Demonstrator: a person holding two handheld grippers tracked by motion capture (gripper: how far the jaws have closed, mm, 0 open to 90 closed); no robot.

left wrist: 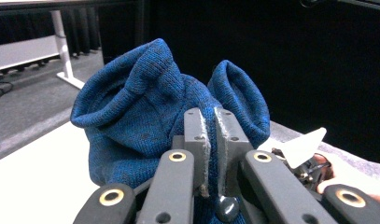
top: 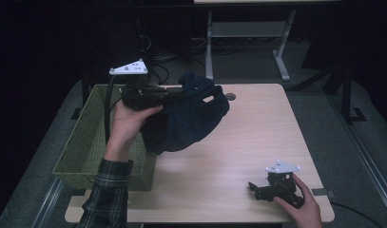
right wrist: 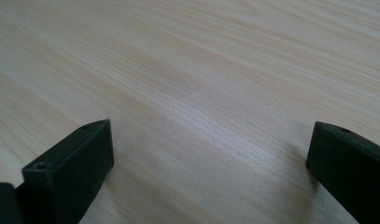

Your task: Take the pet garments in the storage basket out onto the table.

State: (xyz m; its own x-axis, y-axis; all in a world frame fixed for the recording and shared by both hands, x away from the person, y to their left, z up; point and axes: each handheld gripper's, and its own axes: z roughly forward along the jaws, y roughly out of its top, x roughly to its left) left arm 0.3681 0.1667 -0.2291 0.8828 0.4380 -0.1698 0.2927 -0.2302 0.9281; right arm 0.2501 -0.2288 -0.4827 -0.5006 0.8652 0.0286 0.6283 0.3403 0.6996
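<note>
High view: pale wooden table [top: 248, 142], dark room, grey floor [top: 324, 109].

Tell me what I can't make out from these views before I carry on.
- Basket contents: high view, near wall and left forearm hide the inside.
- How much blue knit garment sits between the left gripper jaws: left gripper view, closed jaws cover it.
- Garment type: bunched, hangs folded.
- Right gripper surroundings: bare tabletop, edges crop the rest.

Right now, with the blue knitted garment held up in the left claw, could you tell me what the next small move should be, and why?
Probably swing the left claw leftward over the green basket: its jaws are shut on the blue garment, which hangs above the table beside the basket.
</note>
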